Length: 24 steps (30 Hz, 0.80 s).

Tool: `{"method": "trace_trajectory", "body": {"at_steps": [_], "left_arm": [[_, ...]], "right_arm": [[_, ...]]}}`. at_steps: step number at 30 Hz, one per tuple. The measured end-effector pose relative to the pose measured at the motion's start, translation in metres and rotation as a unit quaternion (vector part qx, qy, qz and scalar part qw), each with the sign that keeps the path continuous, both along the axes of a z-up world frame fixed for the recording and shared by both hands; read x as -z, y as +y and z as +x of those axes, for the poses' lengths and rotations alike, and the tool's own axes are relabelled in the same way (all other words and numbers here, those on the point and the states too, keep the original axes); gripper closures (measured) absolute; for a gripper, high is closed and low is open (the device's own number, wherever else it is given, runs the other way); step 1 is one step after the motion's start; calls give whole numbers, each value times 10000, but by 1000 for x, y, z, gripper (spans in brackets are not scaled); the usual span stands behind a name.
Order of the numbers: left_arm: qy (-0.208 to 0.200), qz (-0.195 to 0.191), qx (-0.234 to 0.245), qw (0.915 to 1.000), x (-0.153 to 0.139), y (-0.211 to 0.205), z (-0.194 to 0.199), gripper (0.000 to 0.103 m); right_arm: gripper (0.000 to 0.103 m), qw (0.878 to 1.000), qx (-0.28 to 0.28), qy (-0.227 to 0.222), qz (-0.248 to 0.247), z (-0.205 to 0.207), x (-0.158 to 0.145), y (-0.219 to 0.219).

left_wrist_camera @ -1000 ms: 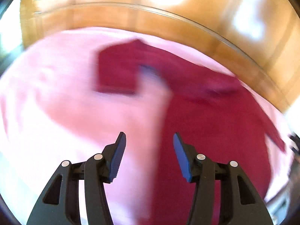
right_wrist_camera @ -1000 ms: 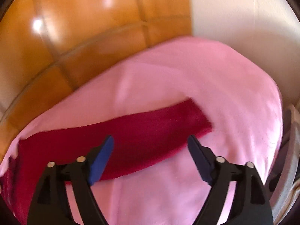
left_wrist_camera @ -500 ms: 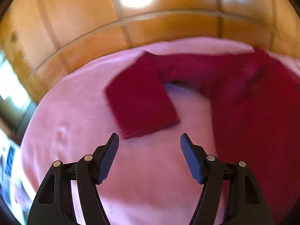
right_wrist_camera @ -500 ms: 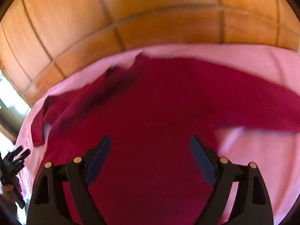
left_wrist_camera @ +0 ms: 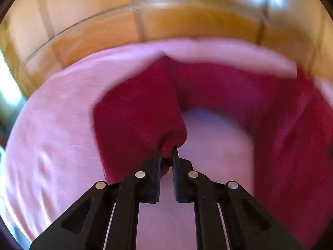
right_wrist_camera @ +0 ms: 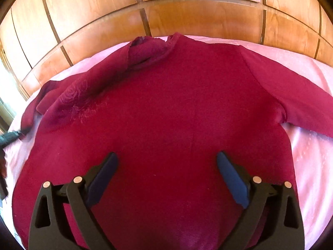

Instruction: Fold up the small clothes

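The left gripper (left_wrist_camera: 167, 153), apart moments ago, now clamps the cuff of the crimson knit sweater's sleeve (left_wrist_camera: 137, 112), ready to fold inward, while the right gripper (right_wrist_camera: 166, 166) is opening, holding nothing.

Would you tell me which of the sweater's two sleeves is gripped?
The sleeve pinched by the left hand-held gripper; the other sleeve lies free.

Left wrist view motion-blurred, white glare patches on glossy orange-brown wooden panel wall (left_wrist_camera: 187, 18); right view sharp, evenly bright; fisheye bends edges.
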<state>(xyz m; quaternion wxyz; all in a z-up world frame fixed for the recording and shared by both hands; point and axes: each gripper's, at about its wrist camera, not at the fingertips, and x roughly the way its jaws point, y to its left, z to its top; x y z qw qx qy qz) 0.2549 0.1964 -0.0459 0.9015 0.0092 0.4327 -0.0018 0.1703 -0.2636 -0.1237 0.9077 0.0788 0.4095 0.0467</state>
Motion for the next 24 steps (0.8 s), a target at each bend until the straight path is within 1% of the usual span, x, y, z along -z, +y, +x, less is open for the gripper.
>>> {"method": "trace_trajectory", "body": {"at_steps": [2,3,5,6,8,10,11,12,14,15,16,17,18,19,21,23,24], "left_arm": [[-270,-552,-357,9975,-28,33,-6,95],[-463,-895,-591,9932,-49,59,-11,95],[-646,-1195,-866,9869,-70,89,-17,95],[-750,-1341,-1080,9822,-84,110,-19,95],[-871,-1528,-1398,9744,-99,138,-21,95],[-996,-1481,-1794,9675,-111,169,-21,95],[-991,-1442,-2050,9630,-114,186,-18,96],[-971,-1397,-2205,9604,-114,194,-17,96],[-899,-1175,-2514,9565,-110,208,-10,96],[-756,-1194,-2699,9525,-102,220,-7,96],[-631,-1114,-2816,9510,-93,226,-1,96],[-543,-923,-2902,9510,-87,227,5,96],[-370,-791,-2994,9501,-74,231,12,96],[-210,-789,-3033,9494,-63,234,16,96],[110,-630,-3134,9475,-39,234,26,96],[403,-786,-3265,9411,-16,238,29,94],[506,-732,-3381,9369,-8,241,27,89]], "right_arm": [[5,10000,-5,5,-11,2,1,3],[5,10000,-8,6,-13,1,1,3],[5,10000,0,7,-21,2,0,2],[5,10000,2,8,-32,2,0,2],[5,10000,5,11,-53,2,0,0],[5,10000,7,15,-77,3,0,1],[5,10000,9,17,-84,4,0,1],[5,10000,8,20,-98,4,0,2],[5,9999,7,27,-123,3,0,2],[5,9999,10,29,-135,3,0,2],[5,9999,11,31,-149,3,0,2],[5,9999,12,36,-165,3,0,2],[5,9998,13,41,-178,3,0,2],[5,9998,14,43,-192,3,1,2],[4,9998,12,48,-207,4,1,2],[4,9998,11,44,-215,3,2,1],[4,9998,13,41,-210,3,2,1]]}}
